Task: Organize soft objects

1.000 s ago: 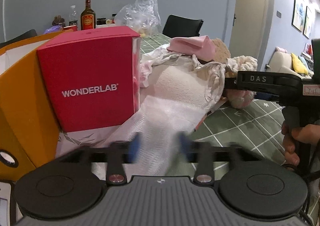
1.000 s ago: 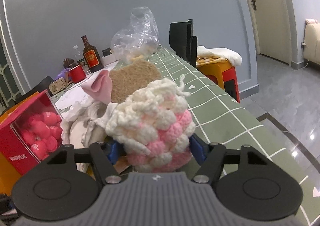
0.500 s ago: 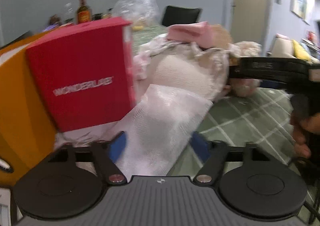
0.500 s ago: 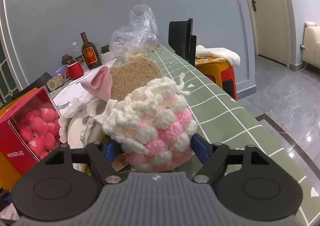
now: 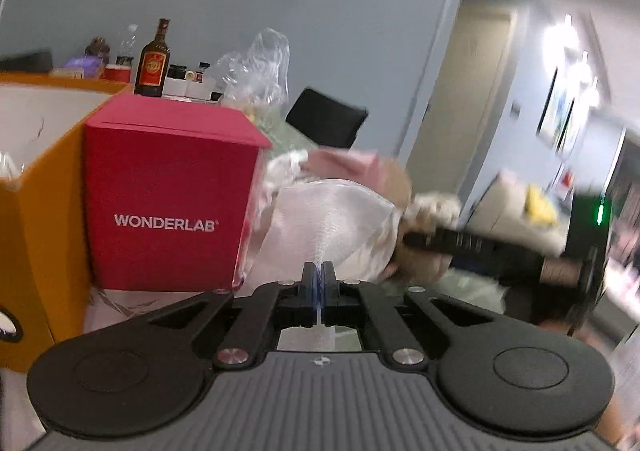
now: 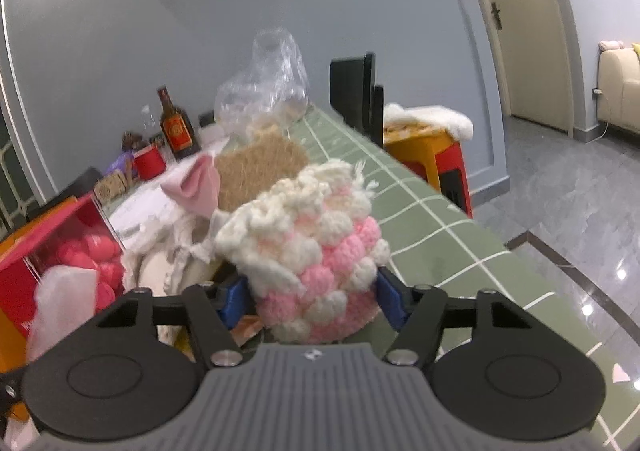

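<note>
My left gripper (image 5: pixel 319 283) is shut on a white foam wrap sheet (image 5: pixel 328 219) and holds it lifted beside the red WONDERLAB box (image 5: pixel 168 199). The sheet also shows in the right wrist view (image 6: pixel 64 299). My right gripper (image 6: pixel 312 297) is closed around a pink and cream crochet pouch (image 6: pixel 316 251) on the green checked tablecloth (image 6: pixel 432 223). Behind the pouch lie a brown fibre pad (image 6: pixel 260 167), a pink cloth (image 6: pixel 196 187) and crumpled cream fabric (image 6: pixel 160 267).
An orange box (image 5: pixel 36 219) stands left of the red box. At the far end are a brown bottle (image 6: pixel 174 127), a red cup (image 6: pixel 150 167) and a clear plastic bag (image 6: pixel 268 87). A black chair (image 6: pixel 356 91) and an orange stool (image 6: pixel 432 155) stand at the right edge.
My left gripper has shut on the foam sheet and lifted it up. My right gripper stays around the crochet pouch and has barely moved.
</note>
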